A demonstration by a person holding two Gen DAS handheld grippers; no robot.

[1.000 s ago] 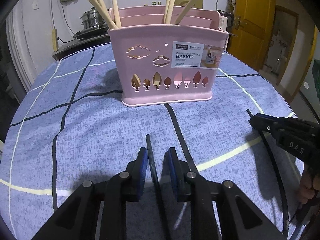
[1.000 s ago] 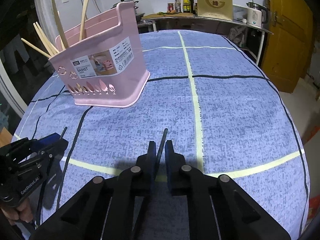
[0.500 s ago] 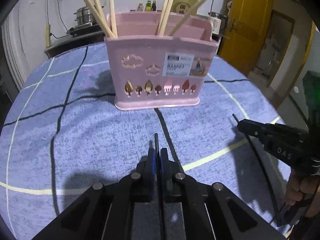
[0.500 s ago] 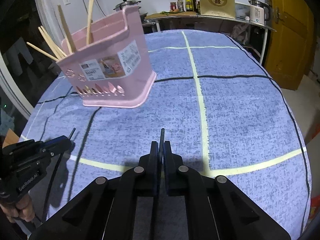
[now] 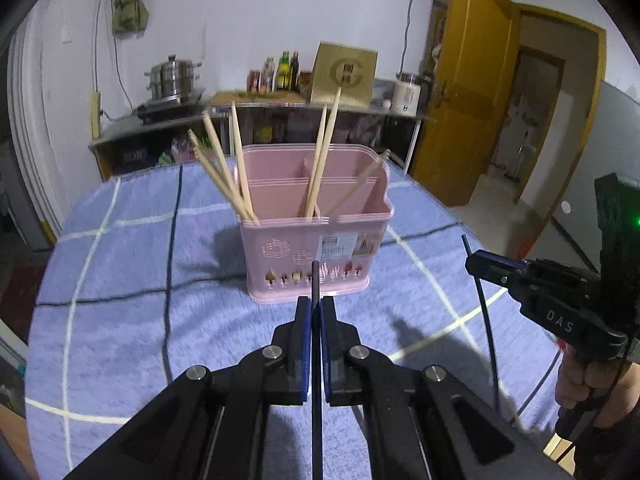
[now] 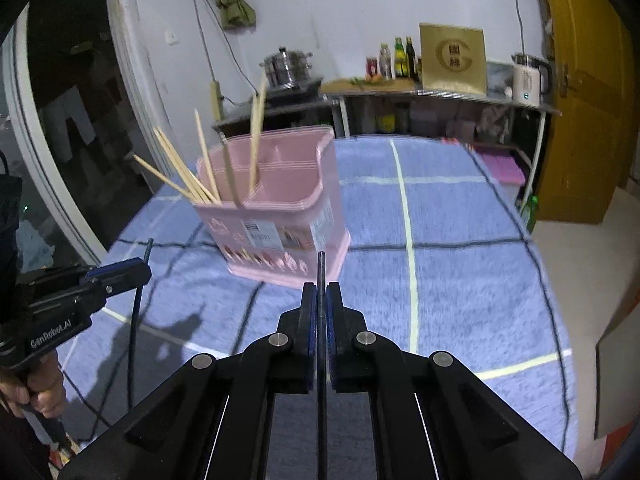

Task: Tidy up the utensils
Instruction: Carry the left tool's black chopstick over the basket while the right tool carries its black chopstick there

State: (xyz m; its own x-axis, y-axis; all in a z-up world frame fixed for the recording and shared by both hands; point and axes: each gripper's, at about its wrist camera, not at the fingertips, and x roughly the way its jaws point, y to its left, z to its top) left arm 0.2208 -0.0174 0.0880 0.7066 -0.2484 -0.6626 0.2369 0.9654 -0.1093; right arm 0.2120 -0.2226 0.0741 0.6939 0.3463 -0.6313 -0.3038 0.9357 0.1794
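A pink utensil basket [image 5: 316, 236] stands on the blue checked tablecloth [image 5: 120, 280] and holds several wooden chopsticks [image 5: 224, 172] in its compartments. My left gripper [image 5: 315, 308] is shut on a black chopstick [image 5: 315, 280], raised above the table in front of the basket. My right gripper [image 6: 319, 296] is shut on another black chopstick [image 6: 320, 272], also raised. The basket [image 6: 276, 204] shows in the right wrist view too. Each gripper appears in the other's view: the right gripper [image 5: 476, 264] at right, the left gripper [image 6: 136, 270] at left.
A counter behind the table carries a steel pot [image 5: 174, 80], bottles [image 5: 280, 72], a gold box [image 5: 344, 76] and a kettle [image 5: 408, 92]. A yellow door [image 5: 472, 92] is at right. The table edge [image 6: 560, 320] drops off at right.
Both grippers closed on their black chopsticks and lifted them off the cloth. Both views now sit higher, looking down into the basket.
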